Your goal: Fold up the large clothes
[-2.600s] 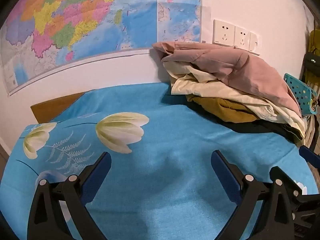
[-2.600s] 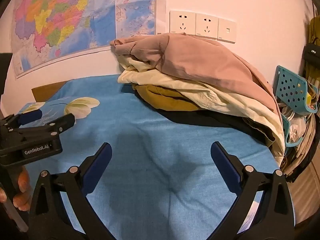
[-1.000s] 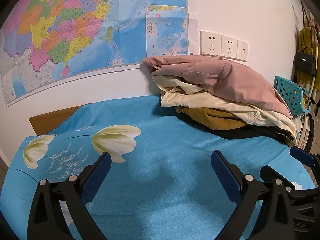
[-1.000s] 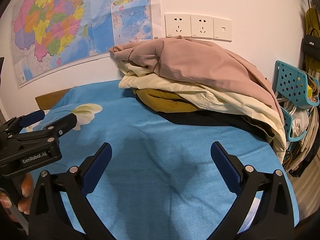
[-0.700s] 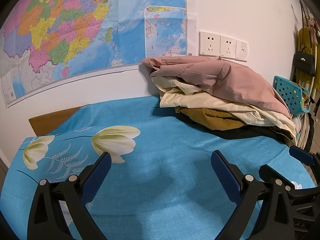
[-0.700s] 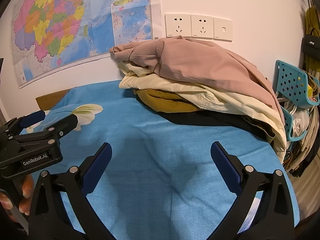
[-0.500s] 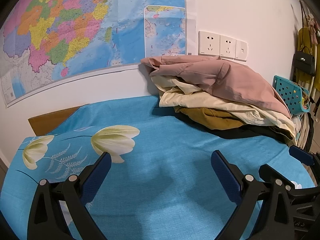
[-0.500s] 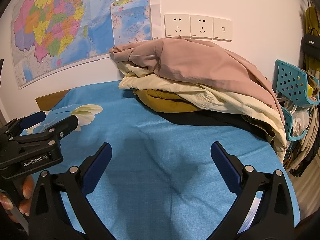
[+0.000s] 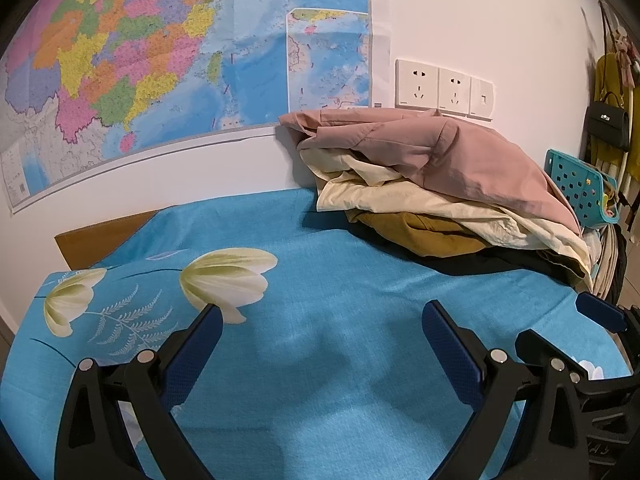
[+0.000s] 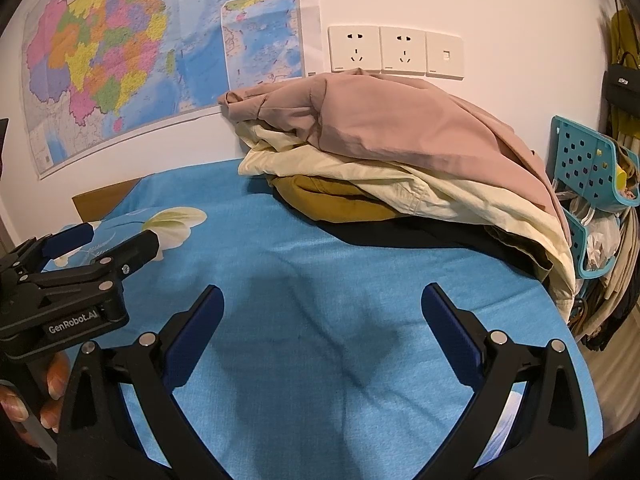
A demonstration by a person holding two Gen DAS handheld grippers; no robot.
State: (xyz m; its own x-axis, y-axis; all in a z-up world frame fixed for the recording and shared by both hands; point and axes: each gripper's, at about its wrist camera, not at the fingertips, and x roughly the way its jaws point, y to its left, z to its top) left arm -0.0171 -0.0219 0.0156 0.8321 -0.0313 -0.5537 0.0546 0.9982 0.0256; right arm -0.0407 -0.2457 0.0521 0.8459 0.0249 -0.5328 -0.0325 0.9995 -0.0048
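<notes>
Pink garment [image 10: 400, 120] atop cream [image 10: 440, 196], mustard [image 10: 336, 200], black clothes [image 10: 400, 236], crumpled.

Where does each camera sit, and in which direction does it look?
Left wrist: sits on the left gripper, faces the clothes pile by the wall; its open fingers show, the right gripper at right.
Right wrist: sits on the right gripper, faces the pile; open fingers, left gripper at left.
Shared: pile, blue sheet, map, sockets.

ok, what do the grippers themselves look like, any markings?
Both alike: the left gripper and right gripper have matte black angular frames, silver rivets at the pivots, and textured dark-blue finger pads. White "GenRobot.AI" lettering marks the left one's body. No cables visible.
</notes>
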